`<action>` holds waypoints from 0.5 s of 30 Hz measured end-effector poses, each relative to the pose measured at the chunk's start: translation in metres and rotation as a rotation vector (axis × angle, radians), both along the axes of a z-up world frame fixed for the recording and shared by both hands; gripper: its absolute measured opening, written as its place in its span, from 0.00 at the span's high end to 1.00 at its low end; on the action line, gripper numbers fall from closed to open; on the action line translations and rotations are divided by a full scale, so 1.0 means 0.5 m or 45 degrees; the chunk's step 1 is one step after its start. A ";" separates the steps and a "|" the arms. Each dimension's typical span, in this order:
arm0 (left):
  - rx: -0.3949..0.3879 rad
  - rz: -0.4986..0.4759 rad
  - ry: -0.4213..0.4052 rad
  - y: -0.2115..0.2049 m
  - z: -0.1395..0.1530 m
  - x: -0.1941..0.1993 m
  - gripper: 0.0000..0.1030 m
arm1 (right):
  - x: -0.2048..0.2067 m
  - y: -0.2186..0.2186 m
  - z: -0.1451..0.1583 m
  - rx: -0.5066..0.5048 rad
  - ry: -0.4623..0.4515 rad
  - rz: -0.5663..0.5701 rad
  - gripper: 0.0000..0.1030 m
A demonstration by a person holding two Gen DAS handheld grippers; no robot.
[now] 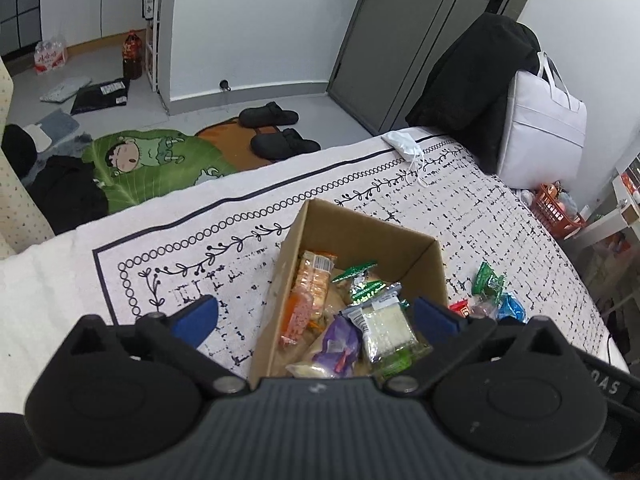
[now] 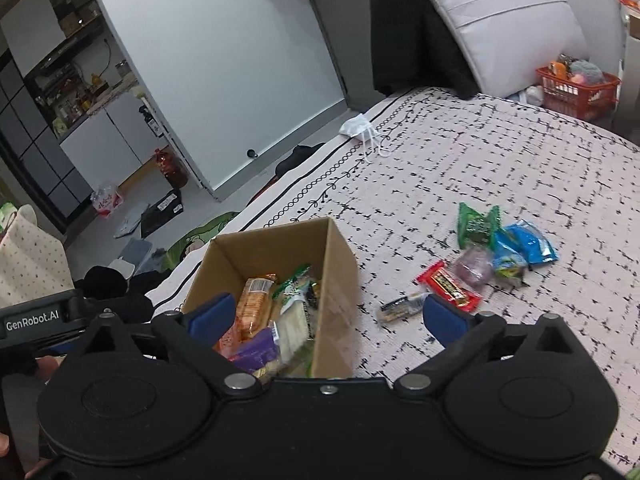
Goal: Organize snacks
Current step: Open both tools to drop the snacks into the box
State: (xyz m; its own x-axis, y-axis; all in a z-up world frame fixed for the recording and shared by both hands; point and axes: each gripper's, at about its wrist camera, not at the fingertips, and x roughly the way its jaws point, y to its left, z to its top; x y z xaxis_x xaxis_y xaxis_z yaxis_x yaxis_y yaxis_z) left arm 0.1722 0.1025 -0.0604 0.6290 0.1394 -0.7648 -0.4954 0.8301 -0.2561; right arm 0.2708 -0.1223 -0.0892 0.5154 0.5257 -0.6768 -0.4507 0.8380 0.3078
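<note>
An open cardboard box [image 1: 372,236] [image 2: 340,264] stands on the patterned bed cover, holding several snack packets: an orange cracker pack [image 1: 310,284] [image 2: 252,304], a white wafer pack [image 1: 386,326] [image 2: 292,328], a purple packet [image 1: 340,344] [image 2: 256,350] and a green one [image 1: 360,280]. My left gripper [image 1: 316,318] hovers over the box, open, with nothing held. My right gripper [image 2: 328,316] is open too, astride the box's right wall. To the right of the box, loose snacks lie on the cover: a red bar [image 2: 448,286], a dark bar [image 2: 402,308], a green packet [image 2: 476,226] [image 1: 488,282], blue packets [image 2: 528,244] [image 1: 510,308].
A white face mask [image 1: 404,144] [image 2: 360,128] lies near the far edge of the cover. A white bag [image 1: 544,128] [image 2: 504,20] and dark clothing [image 1: 468,88] sit at the far right. An orange basket [image 2: 576,88], slippers [image 1: 276,128] and clutter are on the floor beyond.
</note>
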 end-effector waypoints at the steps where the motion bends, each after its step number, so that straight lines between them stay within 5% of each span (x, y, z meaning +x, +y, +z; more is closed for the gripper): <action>1: 0.000 0.002 -0.001 -0.001 0.001 -0.001 0.00 | -0.001 -0.007 0.000 0.003 -0.003 -0.005 0.01; 15: 0.021 -0.072 -0.027 -0.071 0.027 -0.001 0.00 | 0.011 -0.087 0.024 0.025 0.024 -0.071 0.00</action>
State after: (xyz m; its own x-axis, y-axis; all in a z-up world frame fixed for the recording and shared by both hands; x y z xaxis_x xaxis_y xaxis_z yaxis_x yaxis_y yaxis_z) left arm 0.1716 0.0668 -0.0470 0.6521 0.1160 -0.7492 -0.4423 0.8608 -0.2517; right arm 0.2765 -0.1656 -0.0772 0.5311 0.5100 -0.6766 -0.3976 0.8552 0.3326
